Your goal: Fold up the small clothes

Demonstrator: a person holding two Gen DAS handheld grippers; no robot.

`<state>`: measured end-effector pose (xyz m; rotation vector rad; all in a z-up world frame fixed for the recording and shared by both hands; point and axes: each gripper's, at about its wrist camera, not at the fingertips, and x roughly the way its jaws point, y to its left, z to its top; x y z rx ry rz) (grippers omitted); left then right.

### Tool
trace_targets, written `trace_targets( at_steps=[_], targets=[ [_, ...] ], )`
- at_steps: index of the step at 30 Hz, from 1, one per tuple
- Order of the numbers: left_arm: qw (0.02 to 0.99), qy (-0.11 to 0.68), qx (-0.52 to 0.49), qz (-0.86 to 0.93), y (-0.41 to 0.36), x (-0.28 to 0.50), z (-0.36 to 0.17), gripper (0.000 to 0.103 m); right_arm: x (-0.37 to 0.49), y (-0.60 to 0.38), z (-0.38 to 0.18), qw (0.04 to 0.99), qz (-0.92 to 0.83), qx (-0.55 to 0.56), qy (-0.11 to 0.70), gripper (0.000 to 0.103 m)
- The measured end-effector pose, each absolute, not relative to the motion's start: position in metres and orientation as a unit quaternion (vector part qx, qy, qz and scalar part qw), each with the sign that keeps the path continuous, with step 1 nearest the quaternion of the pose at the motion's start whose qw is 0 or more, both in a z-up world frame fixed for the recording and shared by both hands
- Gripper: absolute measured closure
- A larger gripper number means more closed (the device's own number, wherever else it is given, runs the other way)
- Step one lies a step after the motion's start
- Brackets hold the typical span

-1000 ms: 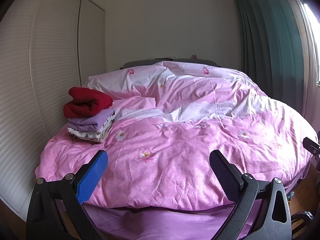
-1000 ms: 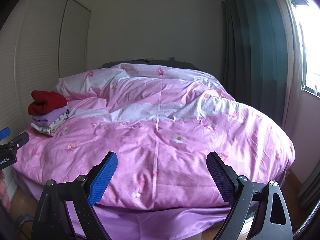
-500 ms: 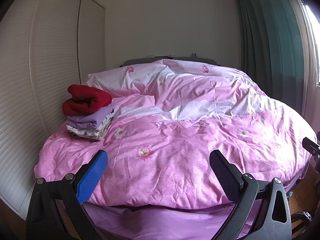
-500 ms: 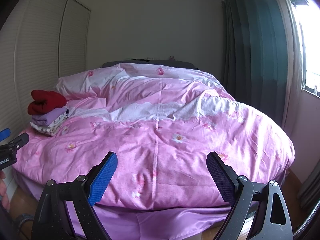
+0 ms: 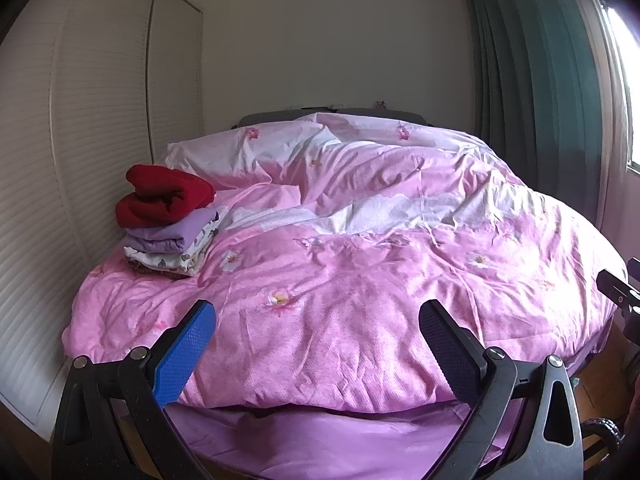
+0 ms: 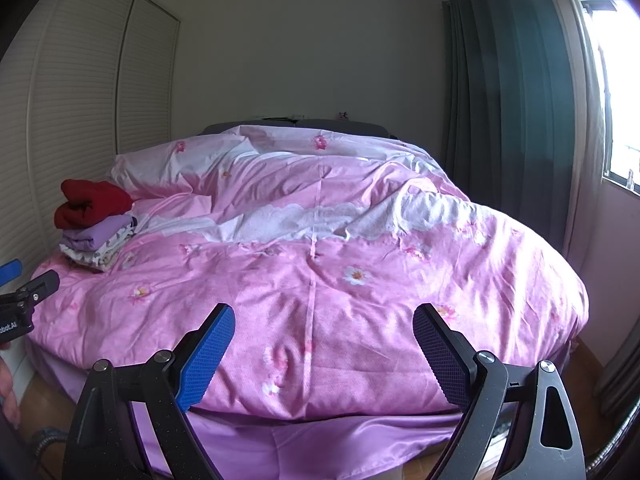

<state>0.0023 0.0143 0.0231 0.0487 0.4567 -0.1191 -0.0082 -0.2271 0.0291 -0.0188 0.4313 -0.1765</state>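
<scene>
Pink duvet [image 5: 360, 280] looks unchanged over the last second; we've both grippers, left gripper [image 5: 316, 344] and right gripper [image 6: 324, 344], jaws spread and empty. Folded stack [image 5: 168, 216] sits far left on the bed. Folding looks done.

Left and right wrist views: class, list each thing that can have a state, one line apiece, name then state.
Left gripper: open, holding nothing.
Right gripper: open, holding nothing.
Red garment: folded, on top of the pile.
Purple garment: folded, under the red one.
Patterned garment: folded, low in the pile.
Duvet: spread over the bed, wrinkled.
Curtain: drawn aside, window partly uncovered.
Wardrobe doors: shut.
</scene>
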Motion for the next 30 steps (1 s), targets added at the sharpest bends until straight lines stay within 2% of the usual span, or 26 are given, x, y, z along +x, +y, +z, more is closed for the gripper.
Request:
trace_targets(
  at_steps=[30],
  targets=[
    [0.961, 0.259, 0.030, -0.094, 0.002, 0.012, 0.013, 0.000, -0.006, -0.233, 0.022, 0.972, -0.088, -0.010, 0.218, 0.012]
  ],
)
